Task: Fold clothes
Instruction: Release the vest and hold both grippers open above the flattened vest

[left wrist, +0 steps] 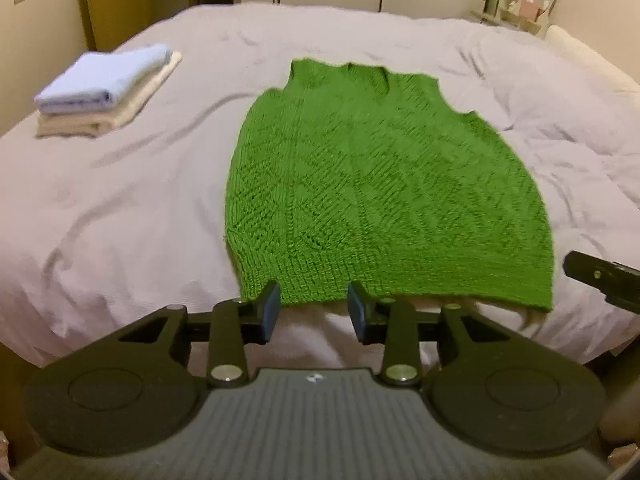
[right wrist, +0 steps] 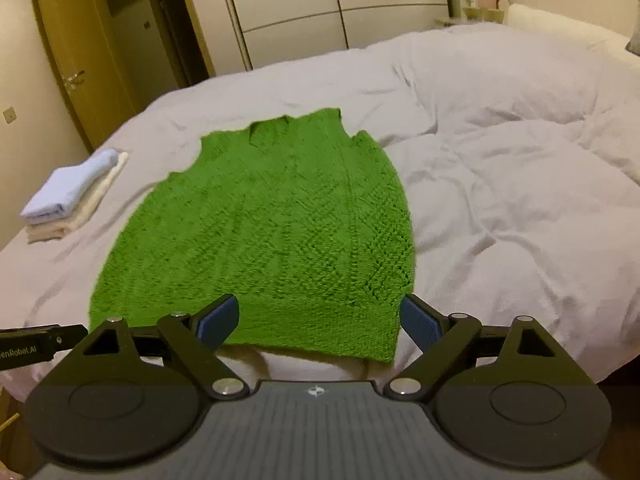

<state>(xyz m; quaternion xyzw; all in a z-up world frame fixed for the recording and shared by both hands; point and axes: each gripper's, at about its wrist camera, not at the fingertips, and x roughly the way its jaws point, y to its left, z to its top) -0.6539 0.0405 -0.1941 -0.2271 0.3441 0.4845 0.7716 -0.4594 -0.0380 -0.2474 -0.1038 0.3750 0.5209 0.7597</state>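
A green knitted sleeveless vest lies flat on the bed, neck away from me, hem toward me; it also shows in the right wrist view. My left gripper is open and empty, its blue pads just above the hem near the vest's left part. My right gripper is open wide and empty, over the hem's right part, its right finger by the vest's right corner. The right gripper's tip shows in the left wrist view.
The bed is covered by a wrinkled pale lilac duvet. A stack of folded clothes, light blue on cream, sits at the far left. A wooden door and wardrobe panels stand behind the bed.
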